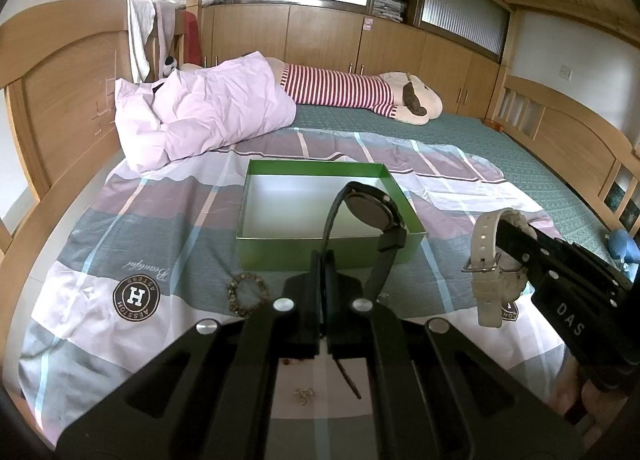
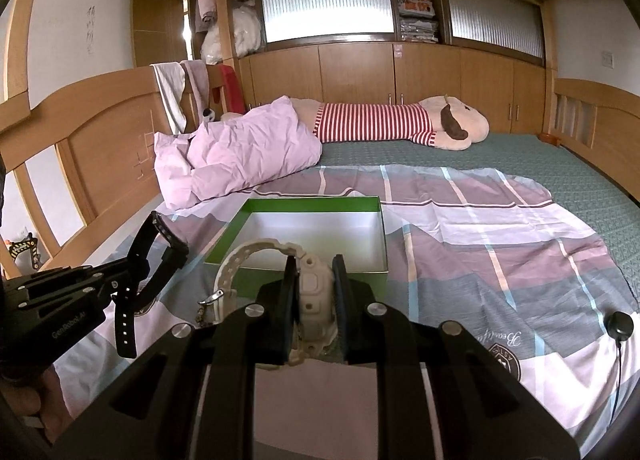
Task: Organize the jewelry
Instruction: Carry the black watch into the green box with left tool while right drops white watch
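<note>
A green box (image 1: 256, 256) with a silver inside stands open on the bedsheet; it also shows in the right wrist view (image 2: 236, 226). My left gripper (image 1: 324, 260) is shut on the strap of a black watch (image 1: 372, 212), held just in front of the box's near wall. My right gripper (image 2: 314, 272) is shut on a cream watch (image 2: 314, 292), held near the box's front edge. The cream watch (image 1: 490, 260) and right gripper (image 1: 516, 238) show at the right of the left wrist view. The black watch (image 2: 160, 244) and left gripper (image 2: 120, 280) show at the left of the right wrist view.
A beaded bracelet (image 1: 246, 294), a small earring-like piece (image 1: 304, 396) and a thin brown stick (image 1: 350, 378) lie on the sheet below my left gripper. A pink pillow (image 1: 200, 112) and a striped plush toy (image 1: 360, 92) lie behind the box. A black puck with a cable (image 2: 620, 324) lies at right.
</note>
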A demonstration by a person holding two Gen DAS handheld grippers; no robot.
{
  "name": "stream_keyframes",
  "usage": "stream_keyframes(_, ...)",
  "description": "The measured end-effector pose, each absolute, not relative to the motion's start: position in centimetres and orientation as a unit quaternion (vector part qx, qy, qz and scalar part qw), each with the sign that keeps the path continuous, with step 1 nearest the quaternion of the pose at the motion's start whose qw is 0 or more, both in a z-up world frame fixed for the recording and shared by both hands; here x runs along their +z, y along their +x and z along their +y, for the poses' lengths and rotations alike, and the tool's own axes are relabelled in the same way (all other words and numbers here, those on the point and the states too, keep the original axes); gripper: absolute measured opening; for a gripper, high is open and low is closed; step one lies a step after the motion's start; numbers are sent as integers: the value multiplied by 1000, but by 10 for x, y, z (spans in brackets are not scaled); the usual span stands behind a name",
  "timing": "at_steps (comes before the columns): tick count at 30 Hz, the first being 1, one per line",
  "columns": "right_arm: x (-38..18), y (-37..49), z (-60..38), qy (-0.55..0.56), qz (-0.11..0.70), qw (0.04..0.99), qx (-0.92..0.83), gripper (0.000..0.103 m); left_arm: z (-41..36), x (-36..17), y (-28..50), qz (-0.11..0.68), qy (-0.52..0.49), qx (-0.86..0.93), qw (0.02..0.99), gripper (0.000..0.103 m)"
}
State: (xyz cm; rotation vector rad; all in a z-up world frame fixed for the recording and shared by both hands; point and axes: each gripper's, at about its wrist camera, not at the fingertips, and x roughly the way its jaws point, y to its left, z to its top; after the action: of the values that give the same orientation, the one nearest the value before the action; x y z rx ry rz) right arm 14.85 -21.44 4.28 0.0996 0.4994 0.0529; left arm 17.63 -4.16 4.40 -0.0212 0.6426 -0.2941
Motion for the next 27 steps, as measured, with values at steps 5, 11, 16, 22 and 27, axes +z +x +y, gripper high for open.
stream_keyframes(5,42,150,-215,49,248,967,26,18,-43,43,177,315,-8,-146,938,2)
stream_keyframes(11,40,154,-216,50,250,967,25,18,-44,41,182,318,-9,-148,936,2)
stream_keyframes(16,37,185,-224,65,268,961,29,18,-49,39,196,319,-4,-145,937,2)
stream_keyframes(22,20,242,-232,94,295,950,40,18,-62,33,240,315,2,-127,941,2)
stream_keyframes(27,1,294,-234,92,301,949,23,18,-66,14,289,348,-34,-115,930,2)
